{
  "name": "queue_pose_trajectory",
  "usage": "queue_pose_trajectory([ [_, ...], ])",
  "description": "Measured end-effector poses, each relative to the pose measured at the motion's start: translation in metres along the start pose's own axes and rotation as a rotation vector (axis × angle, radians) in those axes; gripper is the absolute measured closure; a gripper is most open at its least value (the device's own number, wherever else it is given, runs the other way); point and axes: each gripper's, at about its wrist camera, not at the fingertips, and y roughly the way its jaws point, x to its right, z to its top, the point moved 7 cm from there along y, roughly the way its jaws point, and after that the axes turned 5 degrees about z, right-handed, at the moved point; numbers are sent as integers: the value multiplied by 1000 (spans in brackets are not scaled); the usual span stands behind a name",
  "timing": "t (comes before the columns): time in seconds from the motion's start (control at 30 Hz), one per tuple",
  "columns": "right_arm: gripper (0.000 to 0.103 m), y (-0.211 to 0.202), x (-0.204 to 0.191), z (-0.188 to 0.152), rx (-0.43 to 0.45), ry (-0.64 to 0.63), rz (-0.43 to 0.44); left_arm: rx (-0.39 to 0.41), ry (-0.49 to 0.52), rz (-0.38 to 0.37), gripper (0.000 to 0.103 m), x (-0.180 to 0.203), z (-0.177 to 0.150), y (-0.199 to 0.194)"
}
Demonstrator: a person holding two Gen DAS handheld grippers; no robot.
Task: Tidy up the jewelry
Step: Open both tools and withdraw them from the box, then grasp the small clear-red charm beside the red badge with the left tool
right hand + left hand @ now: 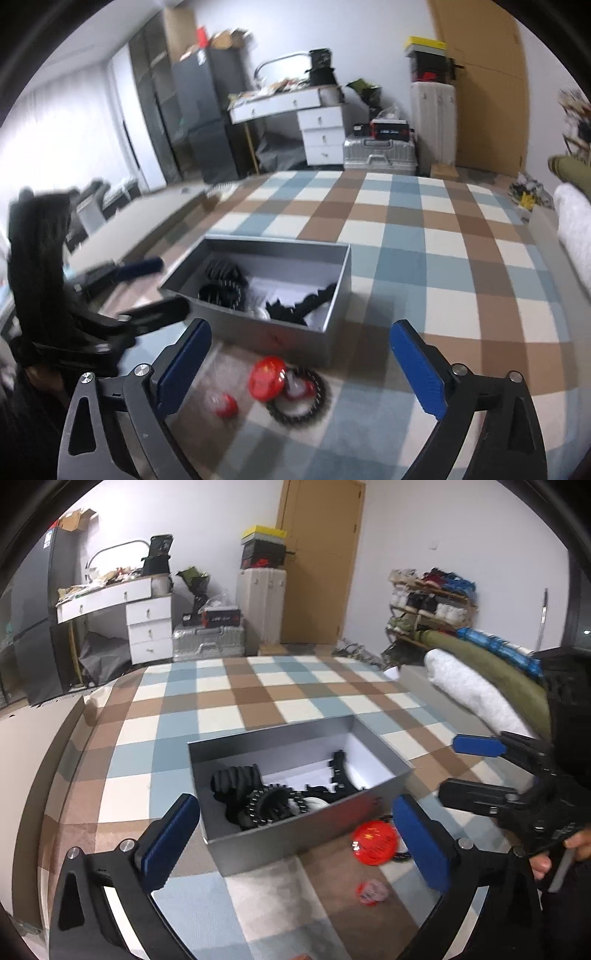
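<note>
Both grippers spread wide, nothing between pads. Left gripper [295, 843] hovering over near corner of grey box [236, 746], blue pads [171, 843] either side of that corner but not touching it. Right gripper [299, 369] hanging over checked blanket [406, 236] just in front of box [338, 273], pads framing loose bits lying there. In left view, right gripper [461, 770] seen at far right w/ jaws apart, held by a hand [554, 853], fingers partly visible. In right view, left gripper [162, 284] at left edge, blurred, also apart.

Jewelry: partly in box, partly out. Inside box, on white lining: black coiled beads [236, 777] at left, black studded bracelet [275, 805] at front, black spiky chain [338, 775] running twd right wall, a small white/silver piece [316, 804] near front wall. Exact type hard to tell.

Outside box, on blanket by near side: red round disc [267, 376] w/ yellow marks, a black studded ring [299, 400] lying flat partly under it, a smaller red item in clear wrap [223, 404] a bit further left, apart from disc. Right view motion-blurred, detail poor.

Bkgd: white desk w/ drawers [147, 624], silver suitcase [208, 642], wooden door [317, 561], shoe rack [428, 605], rolled bedding [469, 686] at right.
</note>
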Motion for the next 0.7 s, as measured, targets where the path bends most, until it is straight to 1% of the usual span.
queue_pose_trajectory([
  [0.07, 1, -3, -1, -1, -6, -24, -7, -11, 18, 1, 1, 4, -4, -3],
  [0.1, 1, -3, -1, -3, -13, -32, -7, -23, 28, 14, 1, 5, -7, -4],
  [0.17, 1, -1, 1, -7, -41, -48, -12, -44, 43, 25, 1, 7, -13, -4],
  [0.4, 1, 11, 15, -25, -141, -87, -62, -128, 113, -11, 1, 22, -33, 6],
  [0.57, 1, 17, 18, -32, -173, -85, -68, -201, 147, -37, 1, 29, -48, 16],
  [0.7, 1, 22, 14, -38, -204, -114, -72, -229, 160, -65, 2, 35, -56, 18],
])
